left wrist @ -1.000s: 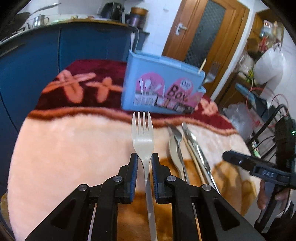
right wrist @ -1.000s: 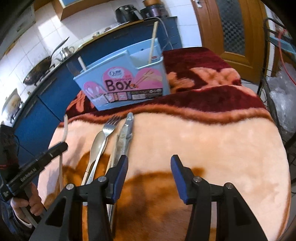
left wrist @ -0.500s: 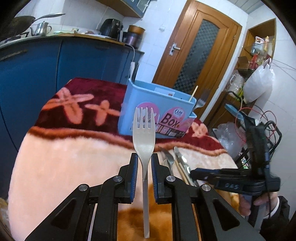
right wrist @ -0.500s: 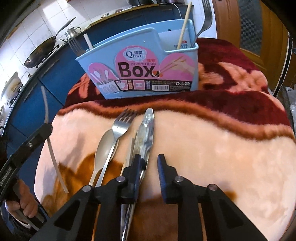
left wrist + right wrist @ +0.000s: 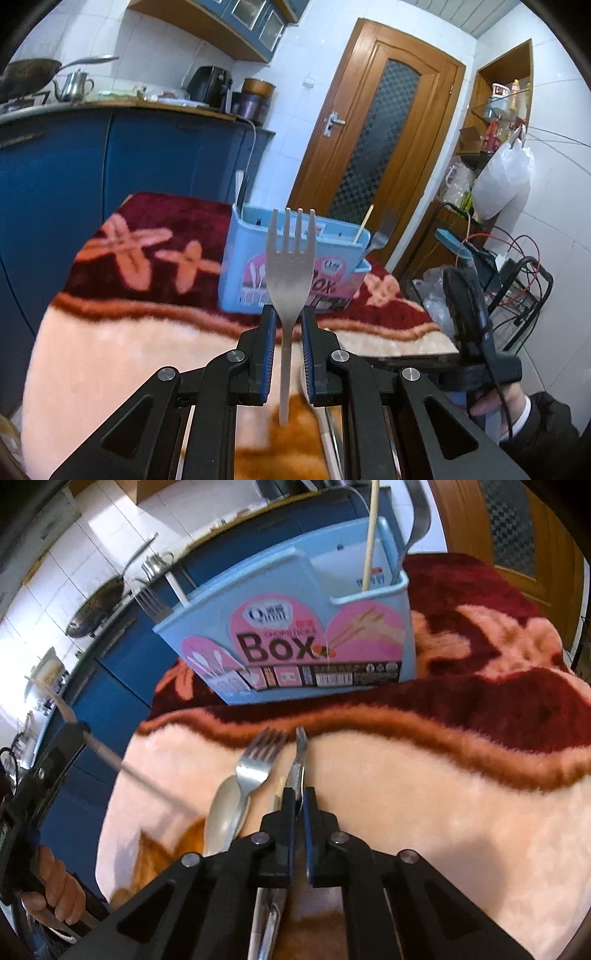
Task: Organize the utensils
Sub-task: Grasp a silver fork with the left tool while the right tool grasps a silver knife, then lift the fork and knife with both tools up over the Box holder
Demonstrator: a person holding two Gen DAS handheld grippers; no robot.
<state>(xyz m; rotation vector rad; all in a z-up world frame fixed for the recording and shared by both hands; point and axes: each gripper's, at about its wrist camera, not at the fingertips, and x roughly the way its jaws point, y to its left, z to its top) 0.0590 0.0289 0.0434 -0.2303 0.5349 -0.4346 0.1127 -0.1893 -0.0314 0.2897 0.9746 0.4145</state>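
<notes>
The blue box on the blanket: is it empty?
No. The box already holds a chopstick, a fork and another metal utensil, all sticking out above its rim.

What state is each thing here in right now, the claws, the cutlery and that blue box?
Left claw: shut on a fork, lifted off the blanket.
Held fork: upright, tines up.
Right claw: shut on the metal tongs.
Metal tongs: lying on the blanket.
Second fork: lying flat, overlapping the spoon.
Spoon: lying flat.
Blue box: upright, holding some utensils.
Door: closed.
</notes>
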